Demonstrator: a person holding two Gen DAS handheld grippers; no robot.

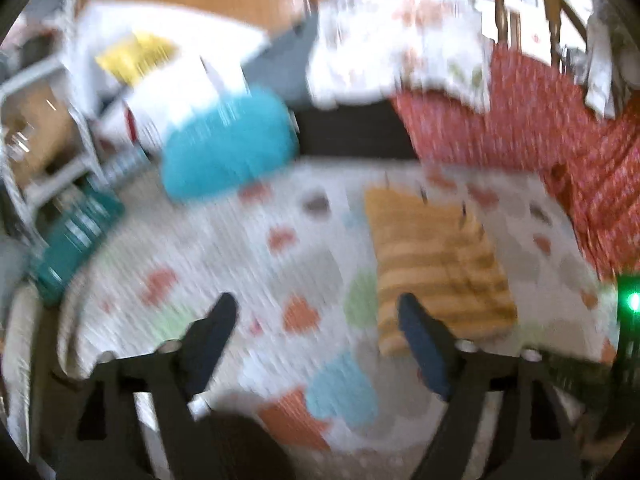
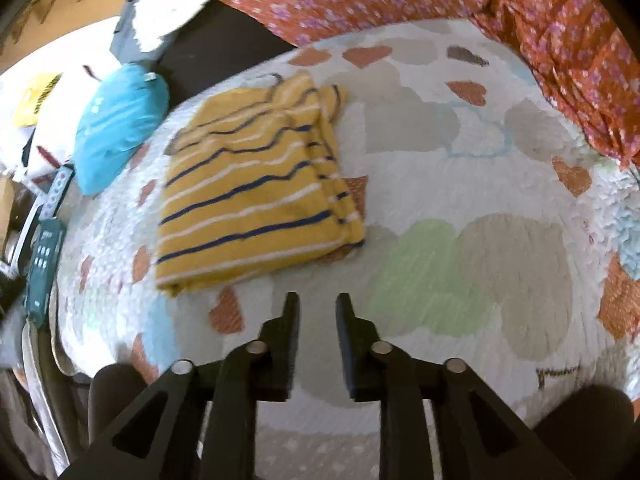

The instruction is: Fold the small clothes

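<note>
On the heart-print quilt [image 2: 460, 128] left of centre, the yellow striped top [image 2: 256, 192] lies folded into a neat rectangle, released. Left tongs [image 1: 316, 316] stand wide and empty beside it; right tongs [image 2: 318, 312] narrow, empty, apart: fold judged complete.

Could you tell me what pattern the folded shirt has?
Mustard yellow with navy and white stripes; clearest in the right wrist view.

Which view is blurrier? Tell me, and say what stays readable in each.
Left wrist view: heavy motion smear; the yellow striped shirt and heart-print quilt show only as colour blocks. Right wrist view: much sharper; the folded shirt's navy and white stripes read clearly, with slight softness and fisheye bending at the edges.
</note>
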